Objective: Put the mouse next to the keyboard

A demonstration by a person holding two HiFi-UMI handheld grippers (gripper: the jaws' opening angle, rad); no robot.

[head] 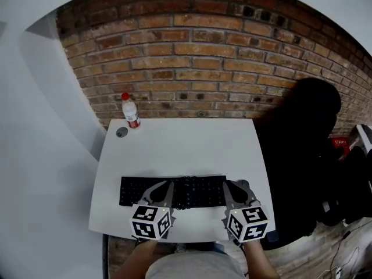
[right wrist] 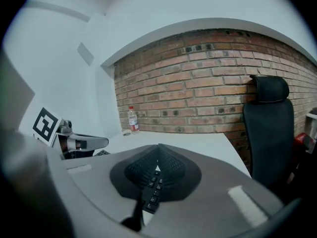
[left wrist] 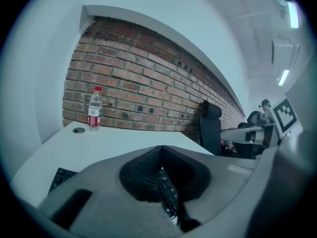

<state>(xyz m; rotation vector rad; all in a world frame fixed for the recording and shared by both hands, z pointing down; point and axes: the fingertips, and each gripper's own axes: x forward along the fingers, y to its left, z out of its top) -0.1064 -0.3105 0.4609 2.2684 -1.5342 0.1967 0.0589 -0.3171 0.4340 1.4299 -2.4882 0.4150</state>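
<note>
Seemingly pre-grasp | left gripper [left wrist: 161, 148] and right gripper [right wrist: 158, 147] both pinched closed, empty | keyboard [head: 197, 193] directly beneath their tips | mouse not visible anywhere | next: locate it, spread right jaws.

One keyboard [head: 195, 193], one bottle [head: 131, 111] — one chair [head: 302, 156], one table [head: 186, 147].

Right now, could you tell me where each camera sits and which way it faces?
Head view: on the person's head, steeply down onto table, keyboard, left gripper, right gripper, forearms.
Left gripper view: on that gripper, along its shut jaws, over keyboard toward bottle, brick wall.
Right gripper view: likewise, own shut jaws; chair at right.
Shared: all three show the bottle.
</note>
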